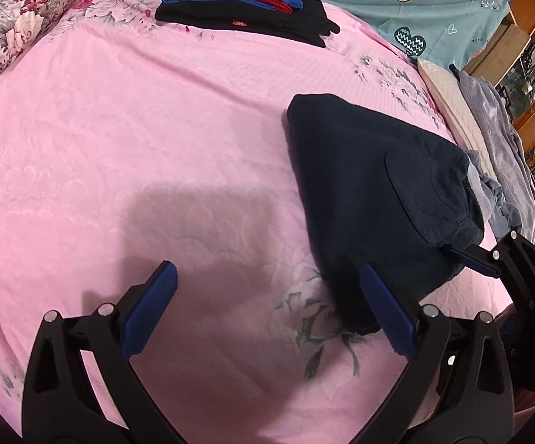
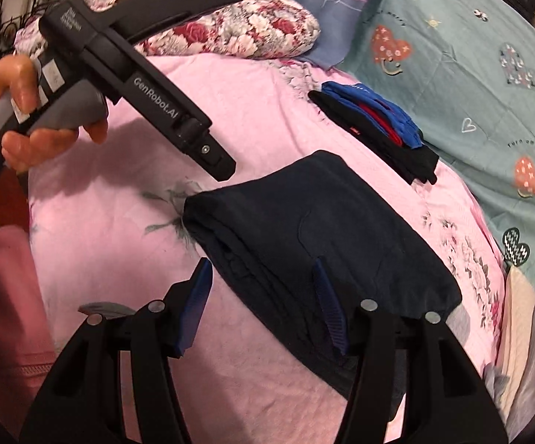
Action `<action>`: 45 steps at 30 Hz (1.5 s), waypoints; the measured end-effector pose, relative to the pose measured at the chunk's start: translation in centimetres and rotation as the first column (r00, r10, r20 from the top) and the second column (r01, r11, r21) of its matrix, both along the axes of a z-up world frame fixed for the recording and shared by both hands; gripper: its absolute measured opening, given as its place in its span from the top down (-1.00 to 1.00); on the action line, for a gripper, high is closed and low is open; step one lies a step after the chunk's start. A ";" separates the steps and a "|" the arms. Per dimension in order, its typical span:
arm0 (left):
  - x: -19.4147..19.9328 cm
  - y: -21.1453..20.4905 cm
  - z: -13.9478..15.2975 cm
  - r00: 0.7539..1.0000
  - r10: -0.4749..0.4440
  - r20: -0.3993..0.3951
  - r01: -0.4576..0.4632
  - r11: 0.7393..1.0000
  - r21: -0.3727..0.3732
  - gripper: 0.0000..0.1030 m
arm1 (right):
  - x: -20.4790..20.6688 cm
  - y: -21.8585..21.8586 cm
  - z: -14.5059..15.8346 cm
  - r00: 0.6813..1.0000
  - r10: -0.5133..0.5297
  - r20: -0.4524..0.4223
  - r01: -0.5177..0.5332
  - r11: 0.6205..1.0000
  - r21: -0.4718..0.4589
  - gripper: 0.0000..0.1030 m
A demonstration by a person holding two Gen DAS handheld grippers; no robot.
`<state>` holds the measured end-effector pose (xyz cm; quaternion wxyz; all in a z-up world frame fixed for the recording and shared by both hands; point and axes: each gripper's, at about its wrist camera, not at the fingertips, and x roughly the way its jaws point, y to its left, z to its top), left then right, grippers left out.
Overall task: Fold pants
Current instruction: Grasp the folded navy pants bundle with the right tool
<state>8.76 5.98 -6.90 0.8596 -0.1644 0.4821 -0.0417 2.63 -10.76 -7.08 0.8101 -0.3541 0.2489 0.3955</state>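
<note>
Your dark navy pants [image 1: 374, 199] lie folded into a compact bundle on the pink bedspread [image 1: 119, 148], and everything else is easiest placed from that bundle. A rounded back pocket faces up on its top layer, and its stacked folded edges show along the near left side in the right wrist view.

Your left gripper [image 1: 267, 310] hovers at the bundle's near left corner with its jaws wide apart. One blue pad [image 1: 389, 314] sits over the edge of the pants, the other over bare bedspread, and neither pad presses on cloth. Nothing is clamped between them.

Your right gripper [image 2: 263, 310] comes at the bundle from its near side, jaws apart at a middling width. Its right pad [image 2: 328, 307] lies over the dark cloth and its left pad just off the bundle's edge, above the bedspread. From the left wrist view one of its tips reaches the bundle's near right edge; whether it touches the cloth cannot be told.

Beyond the bundle, well apart from it, a stack of folded clothes [image 1: 245, 3] rests on the bedspread: blue and red pieces on top of black ones. Farther past the bundle lies a teal quilt [image 2: 470, 74] printed with hearts, and a flowered pillow [image 2: 237, 26] sits to the far left of it. Your left hand [image 2: 45, 125] grips the tool's grey handle, up and to the left of the bundle.
</note>
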 end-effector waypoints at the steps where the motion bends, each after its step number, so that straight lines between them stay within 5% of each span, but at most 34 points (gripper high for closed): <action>1: 0.0 0.0 0.0 1.000 -0.001 0.000 0.001 1.000 -0.002 -0.96 | 0.2 0.2 -0.2 1.000 0.009 0.000 -0.009 1.000 -0.015 -0.11; 11: -0.5 1.0 0.3 0.999 0.034 0.000 -0.034 0.998 -0.056 -0.96 | 0.5 1.5 -1.8 0.994 0.083 0.071 -0.074 0.989 -0.127 -0.11; 16: -0.8 2.0 0.7 0.999 0.038 0.008 -0.035 0.978 -0.205 -0.95 | 0.9 1.9 -2.0 0.989 0.107 0.101 -0.093 0.986 -0.136 -0.08; 17: -0.8 1.9 0.7 0.999 0.031 0.007 -0.028 0.972 -0.234 -0.95 | 1.0 1.9 -2.0 0.989 0.109 0.103 -0.095 0.986 -0.137 0.09; 20: -0.3 1.1 0.5 0.999 -0.038 0.001 0.036 0.930 -0.365 -0.95 | 1.6 1.7 -1.2 0.991 0.097 0.090 -0.087 0.991 -0.106 0.41; 25: 1.2 -1.8 -0.7 0.982 -0.188 0.005 0.153 0.783 -0.603 -0.95 | 2.3 0.7 0.6 0.996 0.041 0.083 -0.041 0.999 -0.006 0.51; 27: 2.1 -2.9 -1.3 0.978 -0.209 0.004 0.164 0.755 -0.635 -0.95 | 2.3 0.5 0.8 0.996 0.034 0.083 -0.035 0.999 0.011 0.51; 36: 4.1 -4.8 -1.6 0.977 -0.211 0.043 0.195 0.781 -0.593 -0.68 | 1.7 -0.8 1.3 0.998 0.019 0.065 -0.023 0.998 0.063 0.48; 38: 4.1 -4.6 -1.6 0.973 -0.222 0.063 0.216 0.780 -0.587 -0.68 | 1.8 -2.4 2.3 1.000 0.022 -0.003 -0.022 0.994 0.106 0.46; 39: 4.2 -4.5 -1.6 0.973 -0.222 0.070 0.220 0.777 -0.590 -0.68 | 2.3 -3.6 3.2 0.999 0.011 -0.053 -0.003 0.989 0.151 0.39; 41: 4.2 -4.4 -1.6 0.973 -0.216 0.082 0.222 0.768 -0.600 -0.68 | 4.4 -7.2 5.4 0.983 -0.073 -0.168 0.120 0.950 0.287 -0.18; 43: 4.0 -4.4 -1.6 0.973 -0.215 0.089 0.224 0.766 -0.603 -0.70 | 7.7 -11.7 6.9 0.933 -0.231 -0.275 0.329 0.856 0.399 -0.35; 45: 3.9 -4.4 -1.5 0.973 -0.214 0.089 0.224 0.774 -0.592 -0.71 | 10.4 -14.9 6.8 0.869 -0.346 -0.352 0.476 0.778 0.410 -0.37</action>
